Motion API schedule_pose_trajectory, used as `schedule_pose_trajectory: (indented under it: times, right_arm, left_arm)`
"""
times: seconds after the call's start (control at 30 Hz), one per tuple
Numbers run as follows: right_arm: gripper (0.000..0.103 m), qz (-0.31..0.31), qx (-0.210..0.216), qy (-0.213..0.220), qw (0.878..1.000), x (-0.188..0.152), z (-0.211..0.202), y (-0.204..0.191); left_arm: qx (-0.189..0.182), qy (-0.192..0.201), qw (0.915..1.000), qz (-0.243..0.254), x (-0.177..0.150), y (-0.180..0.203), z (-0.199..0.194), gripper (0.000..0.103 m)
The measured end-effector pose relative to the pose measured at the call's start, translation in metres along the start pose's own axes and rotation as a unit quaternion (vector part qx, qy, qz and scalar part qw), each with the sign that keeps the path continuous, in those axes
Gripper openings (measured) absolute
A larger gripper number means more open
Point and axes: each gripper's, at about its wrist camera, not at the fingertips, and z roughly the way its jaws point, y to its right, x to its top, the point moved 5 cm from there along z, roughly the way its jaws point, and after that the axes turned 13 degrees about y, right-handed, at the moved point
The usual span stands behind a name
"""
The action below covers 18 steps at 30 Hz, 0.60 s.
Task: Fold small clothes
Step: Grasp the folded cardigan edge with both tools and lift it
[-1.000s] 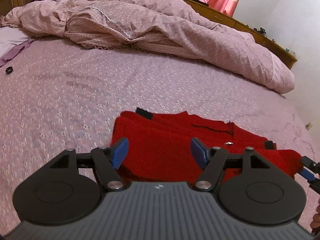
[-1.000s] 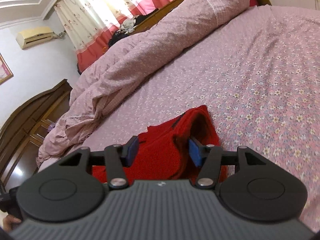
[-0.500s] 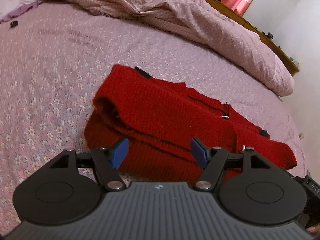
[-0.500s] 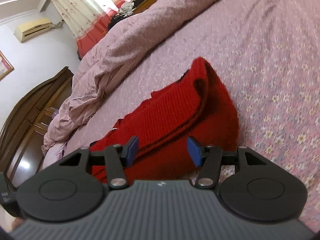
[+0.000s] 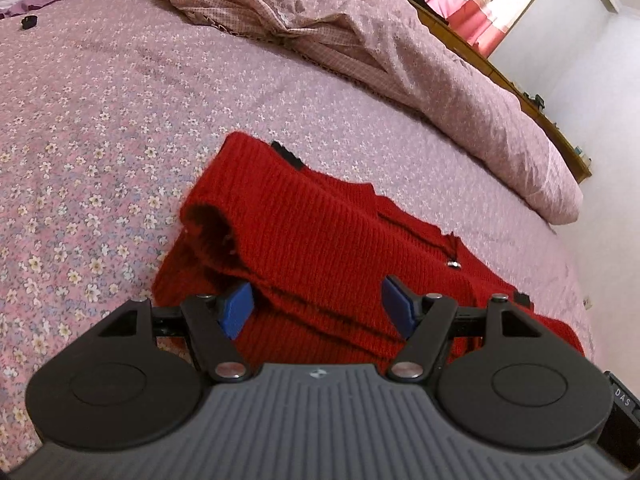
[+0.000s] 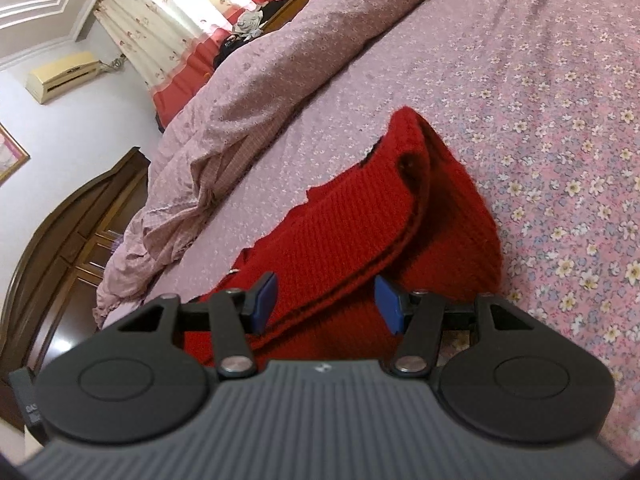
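Observation:
A red knitted sweater [image 5: 320, 232] lies folded in layers on the floral pink bedsheet [image 5: 100, 120]. It has a small black tag at its far edge and a metal snap near the right. My left gripper [image 5: 318, 312] is open, its blue pads over the sweater's near edge, holding nothing. In the right wrist view the same sweater [image 6: 360, 216] shows its folded end with an open sleeve hole. My right gripper [image 6: 326, 304] is open over the near layered edge, empty.
A rumpled pink duvet [image 5: 360, 40] lies along the far side of the bed. A small black object [image 5: 29, 22] sits far left on the sheet. A dark wooden headboard [image 6: 60, 248] and red-trimmed curtains [image 6: 180, 32] stand beyond.
Both grippers have risen and tilted down over the sweater, which now shows larger and more from above. Both stay open. The sweater has not visibly moved.

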Motion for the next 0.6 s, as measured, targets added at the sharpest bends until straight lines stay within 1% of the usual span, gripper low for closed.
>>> schedule_pose_trajectory:
  times: [0.17,0.2,0.23,0.27,0.3,0.33,0.37,0.43,0.5,0.6]
  right_arm:
    - [0.056,0.001,0.006,0.005,1.000,0.002,0.008,-0.004]
    - [0.055,0.000,0.011,0.004,1.000,0.002,0.009,-0.006]
    - [0.053,-0.002,0.015,0.004,1.000,0.002,0.010,-0.006]
    - [0.040,-0.004,0.015,0.004,1.000,0.003,0.011,-0.006]
    - [0.027,-0.007,0.014,0.003,1.000,0.004,0.013,-0.006]
    - [0.021,-0.008,0.013,0.001,1.000,0.005,0.015,-0.006]
    - [0.015,-0.007,0.011,0.000,1.000,0.006,0.017,-0.005]
    - [0.012,-0.005,0.017,0.003,1.000,0.010,0.020,-0.005]
    - [0.010,-0.007,0.027,0.010,1.000,0.017,0.023,-0.008]
    - [0.010,-0.007,0.038,0.025,0.999,0.028,0.029,-0.014]
  left_arm:
    - [-0.010,0.007,0.9999,0.001,0.005,0.001,0.006,0.071]
    - [-0.012,0.008,0.9999,0.000,0.006,0.001,0.007,0.067]
    - [-0.010,0.006,0.9999,-0.001,0.007,0.000,0.010,0.057]
    - [-0.008,0.002,1.0000,-0.004,0.008,-0.001,0.012,0.051]
    - [-0.008,-0.001,0.9999,-0.008,0.009,-0.002,0.015,0.041]
    - [-0.009,-0.004,0.9999,-0.013,0.011,-0.003,0.017,0.032]
    - [-0.011,-0.004,0.9998,-0.016,0.013,-0.003,0.019,0.029]
    - [-0.018,0.001,0.9998,-0.013,0.020,-0.002,0.021,0.021]
    - [-0.026,0.014,0.9996,0.000,0.030,0.004,0.023,0.018]
    - [-0.033,0.034,0.9985,0.027,0.047,0.016,0.029,0.017]
